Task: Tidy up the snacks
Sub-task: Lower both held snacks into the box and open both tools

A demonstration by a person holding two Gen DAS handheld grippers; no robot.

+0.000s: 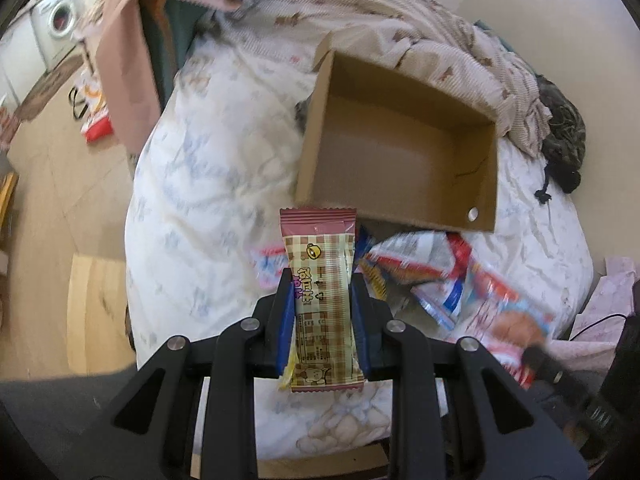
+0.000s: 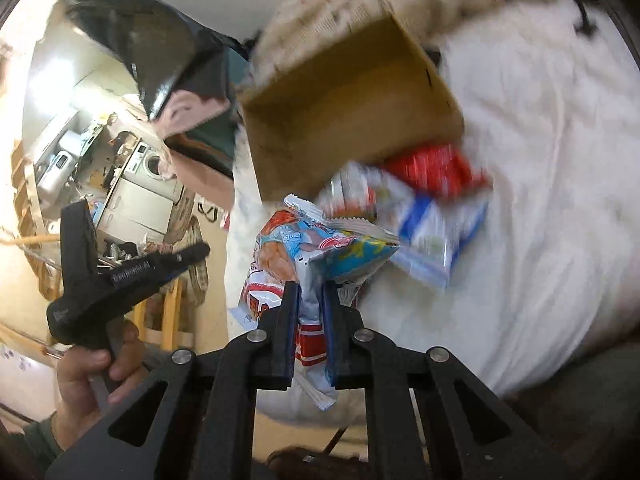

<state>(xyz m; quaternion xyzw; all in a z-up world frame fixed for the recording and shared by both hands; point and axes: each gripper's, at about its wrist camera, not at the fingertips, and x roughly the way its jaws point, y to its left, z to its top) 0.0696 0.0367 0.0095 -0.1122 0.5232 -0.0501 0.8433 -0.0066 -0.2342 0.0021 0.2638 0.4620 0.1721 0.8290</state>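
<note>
My left gripper is shut on a long checked snack bar with a maroon top edge, held upright above the bed, just in front of an open cardboard box. My right gripper is shut on a blue and white snack packet, lifted near the box. The box looks empty inside. Several more snack packets lie in a blurred pile on the bed by the box's near edge; they also show in the right wrist view.
The white duvet covers the bed, with a bear-print blanket bunched behind the box. Wooden floor lies left of the bed. The person's hand holds the left gripper's handle in the right wrist view.
</note>
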